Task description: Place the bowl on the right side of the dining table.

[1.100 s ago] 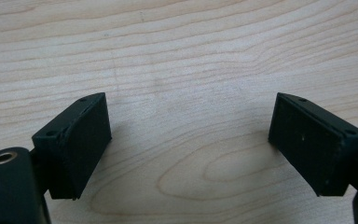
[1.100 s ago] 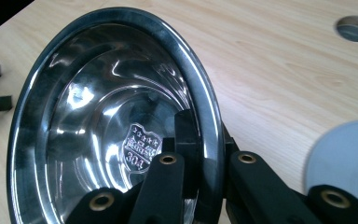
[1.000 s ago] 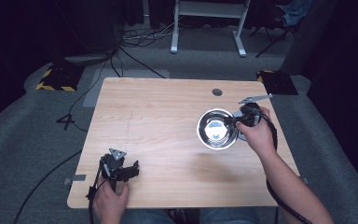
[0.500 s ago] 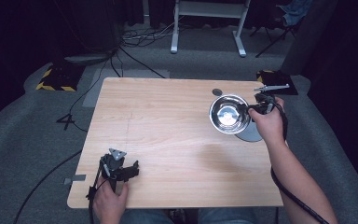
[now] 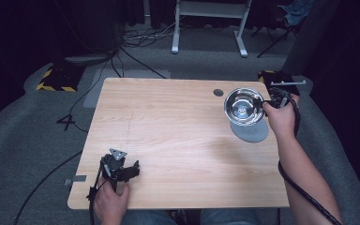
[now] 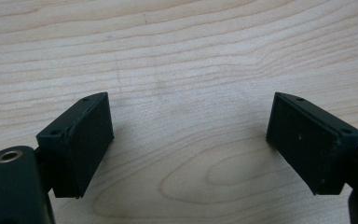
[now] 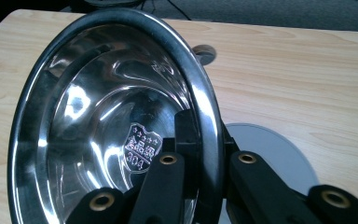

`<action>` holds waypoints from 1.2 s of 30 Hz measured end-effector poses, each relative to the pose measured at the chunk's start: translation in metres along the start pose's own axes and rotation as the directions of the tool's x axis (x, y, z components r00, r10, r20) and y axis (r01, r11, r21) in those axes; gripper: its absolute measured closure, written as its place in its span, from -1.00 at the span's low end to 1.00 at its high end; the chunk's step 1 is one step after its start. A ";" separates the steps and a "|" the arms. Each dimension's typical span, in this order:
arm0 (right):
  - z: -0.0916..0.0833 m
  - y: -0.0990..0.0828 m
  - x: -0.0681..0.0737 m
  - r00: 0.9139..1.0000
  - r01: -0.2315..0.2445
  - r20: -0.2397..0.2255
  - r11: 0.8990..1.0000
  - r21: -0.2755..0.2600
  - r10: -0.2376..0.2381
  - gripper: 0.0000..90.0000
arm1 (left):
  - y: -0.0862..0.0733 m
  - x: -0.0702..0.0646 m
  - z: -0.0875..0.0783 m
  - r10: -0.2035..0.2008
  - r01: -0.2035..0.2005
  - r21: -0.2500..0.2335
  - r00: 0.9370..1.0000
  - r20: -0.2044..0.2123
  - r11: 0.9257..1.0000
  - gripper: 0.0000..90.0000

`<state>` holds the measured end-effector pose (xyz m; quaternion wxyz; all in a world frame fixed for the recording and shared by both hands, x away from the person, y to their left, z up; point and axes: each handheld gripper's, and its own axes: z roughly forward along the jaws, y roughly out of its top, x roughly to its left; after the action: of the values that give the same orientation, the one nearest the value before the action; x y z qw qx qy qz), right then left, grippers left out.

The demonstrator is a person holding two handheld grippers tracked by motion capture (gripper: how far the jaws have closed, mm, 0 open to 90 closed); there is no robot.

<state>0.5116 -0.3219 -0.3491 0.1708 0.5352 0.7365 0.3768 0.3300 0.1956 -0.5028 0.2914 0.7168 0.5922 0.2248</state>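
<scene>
A shiny steel bowl (image 5: 243, 106) hangs tilted above the table's far right part, and my right gripper (image 5: 267, 104) is shut on its rim. In the right gripper view the bowl (image 7: 112, 121) stands on edge, one jaw inside the wall and one outside, so my right gripper (image 7: 205, 154) pinches the rim. Below the bowl a flat grey round disc (image 5: 251, 131) lies on the wood; the disc (image 7: 272, 154) shows behind the jaws. My left gripper (image 5: 129, 169) rests at the near left corner, and in its own view the left gripper (image 6: 189, 140) stands open over bare wood.
The light wooden table (image 5: 178, 117) has a round cable hole (image 5: 218, 92) near its far edge, just left of the bowl. A white stand's legs (image 5: 206, 28) and cables lie on the grey floor beyond the table. A black-and-yellow block (image 5: 56, 78) sits at the far left.
My right gripper has carried the bowl toward the far right and a little higher. The grey disc now shows on the table below it. The left gripper has stayed put.
</scene>
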 end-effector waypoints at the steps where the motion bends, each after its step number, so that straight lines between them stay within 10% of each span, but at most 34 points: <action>1: 0.000 0.000 -0.003 1.000 -0.010 0.004 1.000 -0.002 0.010 0.94 | 0.000 0.000 0.000 0.000 0.000 0.000 1.000 0.000 1.000 -0.68; 19: 0.013 -0.001 -0.046 0.989 -0.126 0.076 0.992 -0.001 0.126 0.94 | -0.003 0.005 -0.003 -0.048 0.049 -0.018 0.997 0.059 0.999 -0.67; 36: 0.036 -0.027 -0.070 0.971 -0.216 0.111 0.976 0.040 0.211 0.94 | 0.000 0.000 -0.001 -0.017 0.017 -0.001 1.000 0.008 1.000 -0.68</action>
<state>0.5433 -0.3769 -0.4027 0.1543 0.6349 0.6741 0.3445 0.3292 0.1953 -0.5027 0.2961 0.7125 0.5969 0.2198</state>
